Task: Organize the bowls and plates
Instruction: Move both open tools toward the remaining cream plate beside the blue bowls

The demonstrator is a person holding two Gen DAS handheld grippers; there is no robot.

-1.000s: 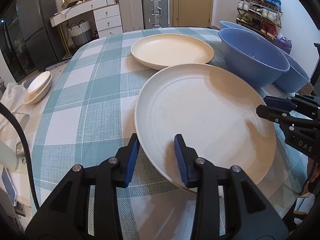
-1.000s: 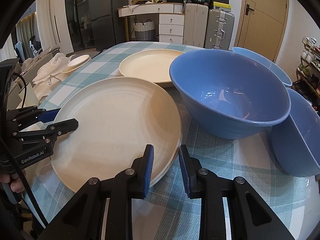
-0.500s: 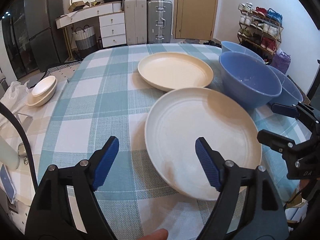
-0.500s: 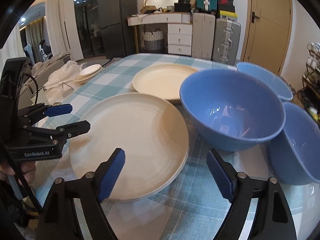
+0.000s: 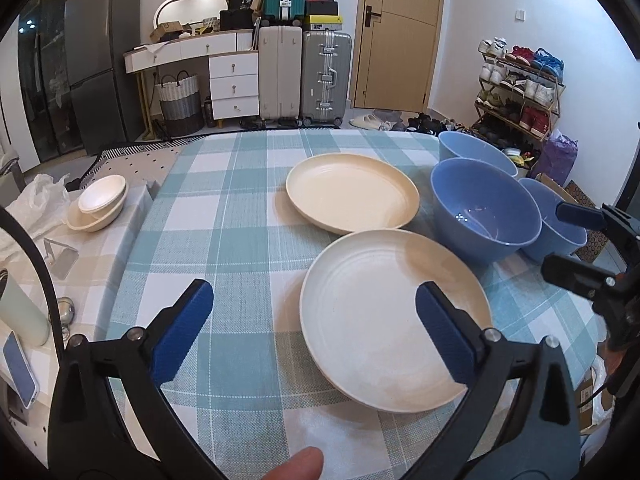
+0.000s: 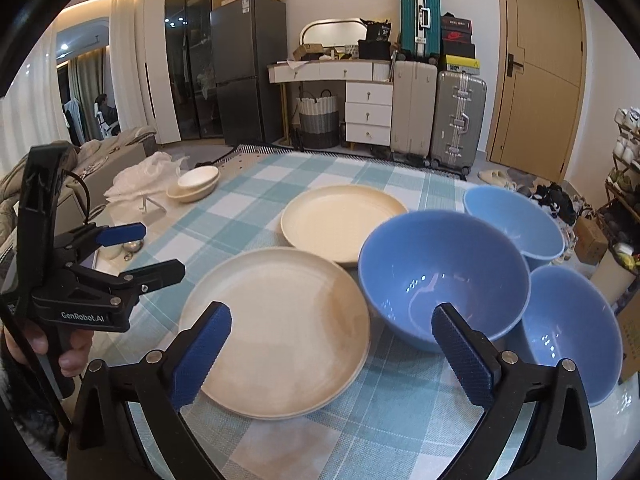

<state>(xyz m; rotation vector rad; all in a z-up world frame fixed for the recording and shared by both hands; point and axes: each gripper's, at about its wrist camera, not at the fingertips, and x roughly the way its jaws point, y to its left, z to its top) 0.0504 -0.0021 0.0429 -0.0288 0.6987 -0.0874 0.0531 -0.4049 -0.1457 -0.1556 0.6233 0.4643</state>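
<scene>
A large cream plate (image 5: pixel 394 316) (image 6: pixel 280 328) lies flat on the checked tablecloth in front of both grippers. A second cream plate (image 5: pixel 352 192) (image 6: pixel 344 220) sits just behind it. To their right stand three blue bowls: a middle one (image 5: pixel 484 212) (image 6: pixel 444 276), a far one (image 5: pixel 476 152) (image 6: pixel 516 220) and a near one (image 5: pixel 556 216) (image 6: pixel 572 324). My left gripper (image 5: pixel 314 294) (image 6: pixel 156 252) hovers above the near plate's left side, jaws opening wide and holding nothing. My right gripper (image 6: pixel 332 316) (image 5: pixel 568 242) hangs over its right rim, jaws also opening with nothing between them.
Two small cream bowls (image 5: pixel 100 208) (image 6: pixel 196 184) are stacked on a lower side surface to the left, beside a white plastic bag (image 5: pixel 36 200). A phone (image 5: pixel 18 364) and a pale bottle (image 5: pixel 20 312) stand near the left table edge. Cardboard boxes and a shoe rack stand beyond the right edge.
Both grippers were shut on the near plate's rim, which was tilted up. They have let go, opened wide and risen back; the plate now lies flat.
</scene>
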